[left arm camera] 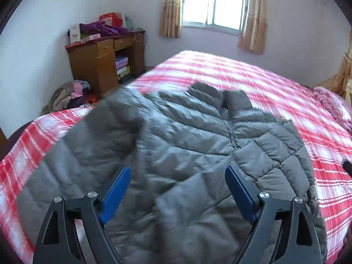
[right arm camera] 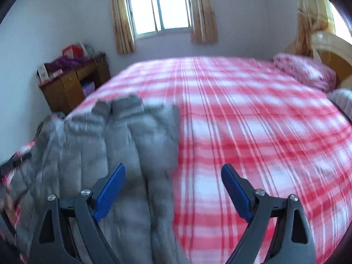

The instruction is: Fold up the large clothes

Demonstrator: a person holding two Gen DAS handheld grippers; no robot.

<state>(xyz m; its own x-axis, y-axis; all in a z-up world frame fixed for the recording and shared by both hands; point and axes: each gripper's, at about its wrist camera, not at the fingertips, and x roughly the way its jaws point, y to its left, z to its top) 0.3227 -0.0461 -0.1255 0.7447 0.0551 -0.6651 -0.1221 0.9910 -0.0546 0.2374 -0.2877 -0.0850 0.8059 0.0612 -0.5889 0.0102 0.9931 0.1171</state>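
While a grey quilted puffer jacket (left arm camera: pixel 198 136) is spread on a bed (left arm camera: pixel 275 83) covered in a red and white plaid sheet, both hand-held grippers are held above it. The left hand-held gripper (left arm camera: pixel 178 171) is seen with its blue pads wide apart over the middle of the jacket, nothing gripped between them. The right hand-held gripper (right arm camera: pixel 173 169) is likewise spread wide and empty, poised over the jacket's right edge, where grey fabric meets bare sheet. A wooden desk (left arm camera: pixel 103 61) piled with clutter is seen by the far wall, left of a curtained window (left arm camera: pixel 215 2).
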